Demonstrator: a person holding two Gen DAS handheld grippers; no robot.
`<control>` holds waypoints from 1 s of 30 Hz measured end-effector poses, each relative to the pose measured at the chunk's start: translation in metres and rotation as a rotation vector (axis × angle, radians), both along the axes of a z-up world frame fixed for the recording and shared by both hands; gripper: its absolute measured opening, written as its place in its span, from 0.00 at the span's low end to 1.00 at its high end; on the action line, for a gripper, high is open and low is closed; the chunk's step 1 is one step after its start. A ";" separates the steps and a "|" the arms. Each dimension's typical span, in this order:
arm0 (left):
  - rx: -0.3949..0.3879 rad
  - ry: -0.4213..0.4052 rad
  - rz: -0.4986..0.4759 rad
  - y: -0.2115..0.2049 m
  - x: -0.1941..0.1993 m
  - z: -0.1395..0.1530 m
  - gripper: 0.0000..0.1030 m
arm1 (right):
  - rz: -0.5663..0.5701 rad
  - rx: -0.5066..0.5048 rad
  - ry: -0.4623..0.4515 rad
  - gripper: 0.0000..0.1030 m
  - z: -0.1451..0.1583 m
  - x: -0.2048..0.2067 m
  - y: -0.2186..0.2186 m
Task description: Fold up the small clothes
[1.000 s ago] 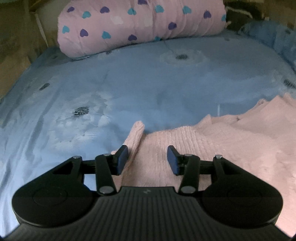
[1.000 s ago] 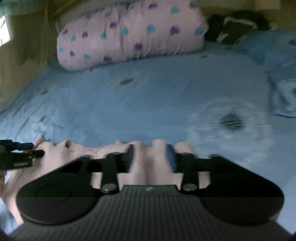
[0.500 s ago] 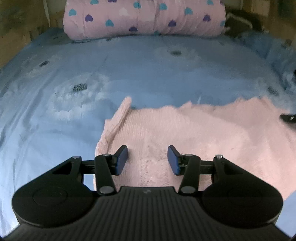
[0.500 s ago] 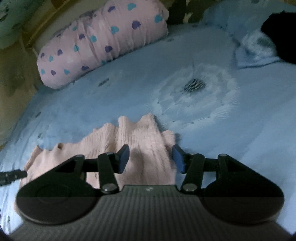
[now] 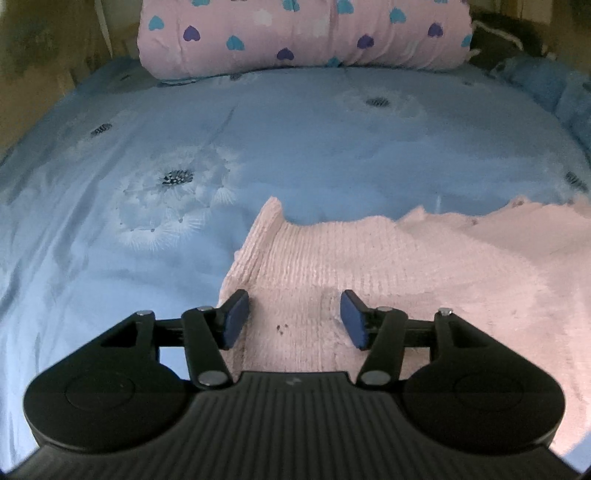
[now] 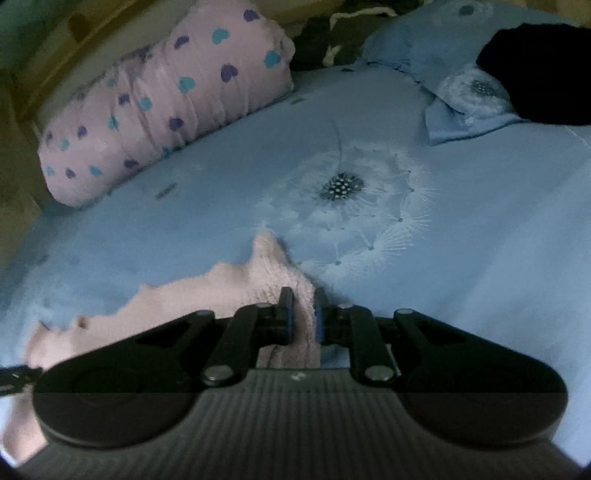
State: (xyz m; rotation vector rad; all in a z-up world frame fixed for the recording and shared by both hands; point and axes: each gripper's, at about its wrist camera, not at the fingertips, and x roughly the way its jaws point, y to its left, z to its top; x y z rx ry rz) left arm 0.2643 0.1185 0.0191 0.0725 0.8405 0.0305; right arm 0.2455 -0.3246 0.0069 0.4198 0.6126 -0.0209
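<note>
A blue dandelion-print bedsheet [image 5: 332,147] carries a pink knitted garment [image 5: 369,266] and a heart-patterned pink bolster [image 5: 303,33].

**Pink knit spread on the bed**

The knit [image 5: 369,266] is a pale pink, ribbed, fuzzy garment, lying mostly flat on the bed [image 5: 295,140], towards its near edge and well apart from the head end. In the left wrist view its far edge runs wavy and uneven across the blue sheet. Its left side is turned up into a narrow raised fold ending in a point. A few small dark specks show on the near part. In the right wrist view the knit [image 6: 207,295] stretches off to the left, and its right corner stands up in a crumpled peak.
</note>
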 end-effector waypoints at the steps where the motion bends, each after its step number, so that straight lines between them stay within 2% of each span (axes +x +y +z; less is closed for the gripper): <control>1: -0.006 -0.003 -0.001 0.001 -0.004 0.005 0.60 | 0.007 -0.002 -0.010 0.19 0.005 -0.009 0.001; 3: -0.017 -0.004 -0.008 0.003 -0.014 0.015 0.60 | 0.015 -0.028 -0.025 0.23 0.014 -0.024 0.005; 5: -0.032 -0.005 -0.025 0.004 -0.026 0.024 0.60 | 0.024 -0.046 -0.035 0.33 0.021 -0.044 0.010; 7: -0.046 0.002 -0.050 0.005 -0.041 0.032 0.60 | 0.045 -0.047 -0.038 0.37 0.026 -0.063 0.015; 10: -0.079 0.023 -0.058 0.008 -0.061 0.037 0.60 | 0.069 -0.024 -0.029 0.37 0.029 -0.088 0.021; 14: -0.118 0.064 -0.048 0.013 -0.083 0.028 0.60 | 0.071 -0.009 -0.008 0.37 0.021 -0.112 0.028; 17: -0.084 0.081 -0.030 0.015 -0.093 0.015 0.60 | 0.065 -0.031 0.015 0.37 0.011 -0.119 0.033; 20: -0.111 0.093 -0.015 0.024 -0.095 0.005 0.60 | 0.051 -0.015 0.037 0.37 -0.001 -0.118 0.033; 24: -0.017 0.080 0.055 0.030 -0.093 -0.005 0.60 | 0.025 -0.005 0.061 0.39 -0.017 -0.115 0.028; 27: -0.072 0.084 0.081 0.039 -0.095 -0.005 0.60 | 0.019 0.028 0.050 0.39 -0.021 -0.117 0.022; 30: -0.095 0.077 0.089 0.040 -0.100 0.002 0.60 | -0.004 0.020 0.053 0.41 -0.017 -0.123 0.023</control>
